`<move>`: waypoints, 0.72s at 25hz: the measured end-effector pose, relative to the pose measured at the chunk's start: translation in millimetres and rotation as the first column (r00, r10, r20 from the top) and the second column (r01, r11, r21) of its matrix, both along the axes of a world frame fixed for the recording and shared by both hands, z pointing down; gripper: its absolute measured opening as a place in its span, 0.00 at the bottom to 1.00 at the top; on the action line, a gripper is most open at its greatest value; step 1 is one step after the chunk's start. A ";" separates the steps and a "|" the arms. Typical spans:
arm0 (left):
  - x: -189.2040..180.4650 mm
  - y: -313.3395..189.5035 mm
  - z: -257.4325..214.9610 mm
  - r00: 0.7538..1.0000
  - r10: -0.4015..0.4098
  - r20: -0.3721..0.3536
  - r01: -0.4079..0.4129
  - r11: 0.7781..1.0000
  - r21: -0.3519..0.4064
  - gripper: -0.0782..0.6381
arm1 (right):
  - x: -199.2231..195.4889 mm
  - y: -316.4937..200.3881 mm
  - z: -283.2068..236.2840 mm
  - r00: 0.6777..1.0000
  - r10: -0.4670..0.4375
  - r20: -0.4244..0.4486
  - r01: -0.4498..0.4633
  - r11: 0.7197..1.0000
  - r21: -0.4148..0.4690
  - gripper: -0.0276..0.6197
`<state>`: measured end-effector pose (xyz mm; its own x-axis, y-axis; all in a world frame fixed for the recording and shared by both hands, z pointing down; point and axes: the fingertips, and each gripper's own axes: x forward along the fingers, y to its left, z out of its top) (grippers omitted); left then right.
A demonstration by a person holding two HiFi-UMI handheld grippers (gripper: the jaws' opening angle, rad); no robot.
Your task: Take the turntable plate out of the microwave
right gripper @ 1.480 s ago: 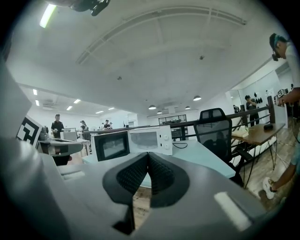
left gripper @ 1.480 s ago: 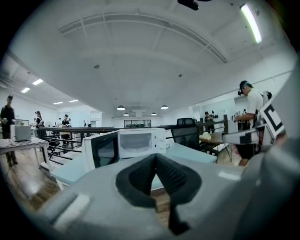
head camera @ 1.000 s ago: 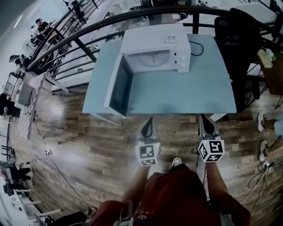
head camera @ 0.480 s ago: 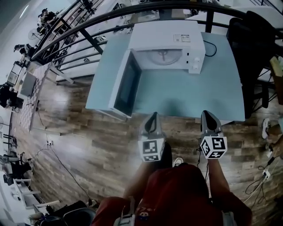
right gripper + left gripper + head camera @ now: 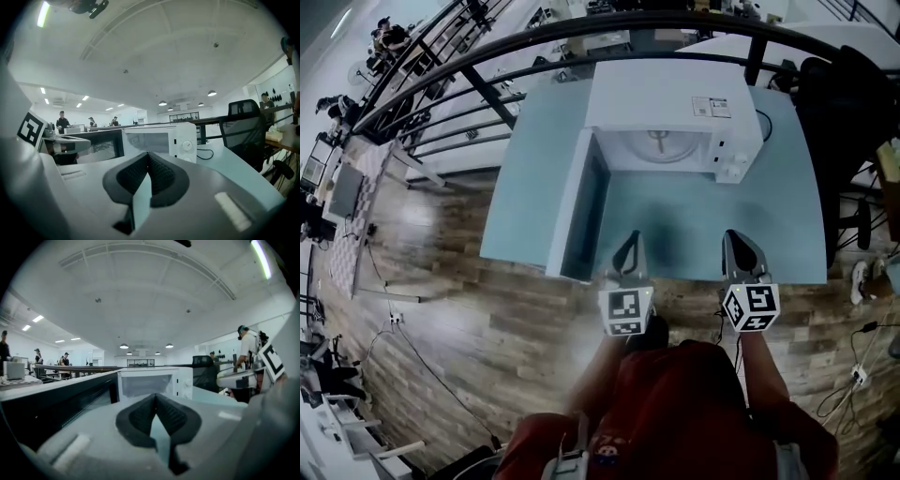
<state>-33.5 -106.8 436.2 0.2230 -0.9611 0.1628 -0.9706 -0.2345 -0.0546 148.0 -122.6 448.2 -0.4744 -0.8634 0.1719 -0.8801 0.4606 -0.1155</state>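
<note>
Microwave (image 5: 675, 112): white, standing toward the far side of my pale blue desk (image 5: 769, 234). Its door (image 5: 575, 211) is swung fully open to the left, and two knobs (image 5: 733, 165) sit on the right-hand panel.

Turntable plate (image 5: 661, 145): lying flat inside the cavity, only its front part visible under the roof of the oven from my head view. In both gripper views the cavity is hazy and I cannot make the plate out.

Left gripper (image 5: 630, 242): held over the desk's near edge, just right of the door's free end and pointing at the oven. Its fingers (image 5: 140, 416) are pressed together at the tips with nothing between them.

Right gripper (image 5: 739, 239): beside the left one, roughly in line with the knob panel. Its fingers (image 5: 164, 176) are likewise closed tip to tip and empty. Both grippers are well apart from the plate.

Marker cubes (image 5: 626, 311): one at the rear of each gripper.

Cable (image 5: 766, 124): black, looped on the desk right of the oven.

Office chair (image 5: 853, 94): black, at the desk's right.

Railing (image 5: 487, 84): dark, curving behind the desk.

Floor (image 5: 469, 309): wood planks.
</note>
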 end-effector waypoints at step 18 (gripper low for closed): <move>-38.0 -115.9 15.4 0.993 0.114 -0.004 -0.114 0.993 0.009 0.11 | -66.5 -102.5 0.0 0.995 0.086 -0.048 -0.086 0.996 0.014 0.04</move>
